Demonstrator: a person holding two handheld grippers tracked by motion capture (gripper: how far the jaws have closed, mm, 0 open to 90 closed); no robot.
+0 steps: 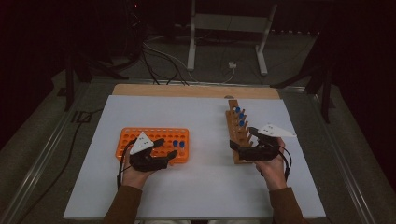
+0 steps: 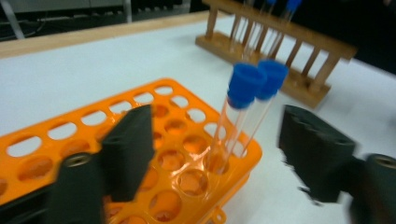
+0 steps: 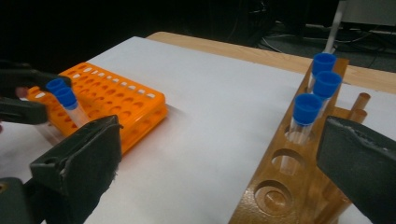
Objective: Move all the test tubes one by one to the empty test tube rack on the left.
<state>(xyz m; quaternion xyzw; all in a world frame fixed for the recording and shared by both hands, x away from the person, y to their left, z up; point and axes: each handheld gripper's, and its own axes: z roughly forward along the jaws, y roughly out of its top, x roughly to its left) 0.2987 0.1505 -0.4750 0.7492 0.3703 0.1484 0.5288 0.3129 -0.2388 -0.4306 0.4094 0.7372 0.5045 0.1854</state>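
Left gripper (image 2: 215, 154) over orange rack (image 2: 187, 186) corner

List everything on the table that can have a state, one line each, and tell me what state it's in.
Orange rack: flat on the table, two capped tubes standing in it.
Two tubes: upright, blue caps on, ungripped.
Wooden rack: three capped tubes in it, nearest holes empty.
Left gripper: open, jaws either side of the two tubes.
Right gripper: open, at the wooden rack's near end.
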